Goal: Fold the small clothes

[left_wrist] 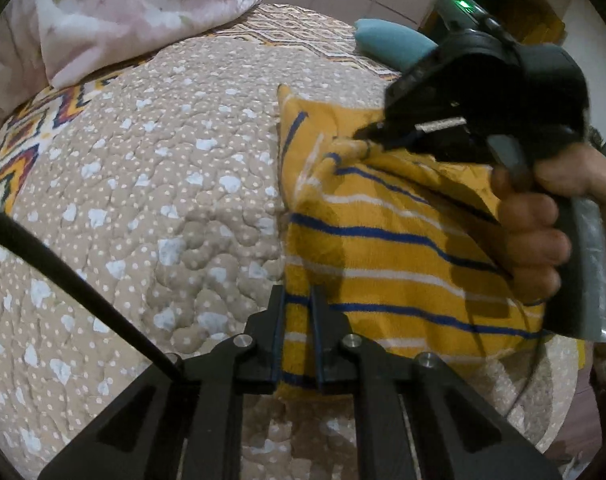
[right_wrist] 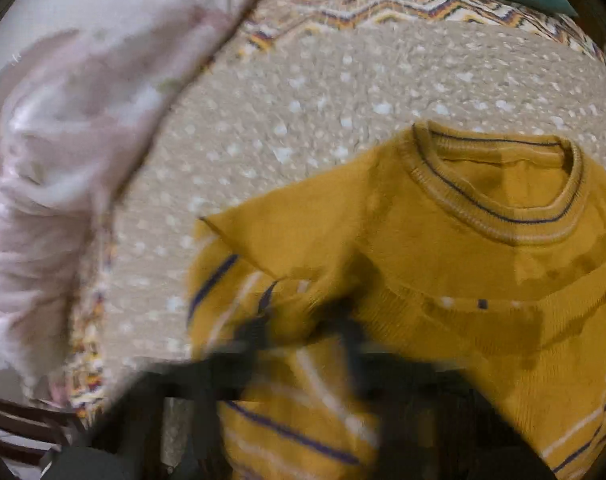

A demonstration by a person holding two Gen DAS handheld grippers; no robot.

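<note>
A small yellow sweater (left_wrist: 383, 248) with blue and white stripes lies on the beige dotted quilt (left_wrist: 143, 200). My left gripper (left_wrist: 297, 300) is shut on the sweater's near edge, cloth between its fingers. My right gripper (left_wrist: 363, 134), held by a hand, is shut on a raised fold of the sweater farther back. In the right wrist view, which is blurred, the sweater (right_wrist: 443, 280) shows its ribbed round collar (right_wrist: 499, 184) facing up, and the right gripper (right_wrist: 303, 320) pinches a striped fold low in the frame.
A pink-white floral blanket (left_wrist: 135, 8) is bunched at the far left of the bed and also shows in the right wrist view (right_wrist: 83, 140). A teal cushion (left_wrist: 391, 40) lies at the far side. A zigzag-patterned sheet (left_wrist: 19, 152) borders the quilt.
</note>
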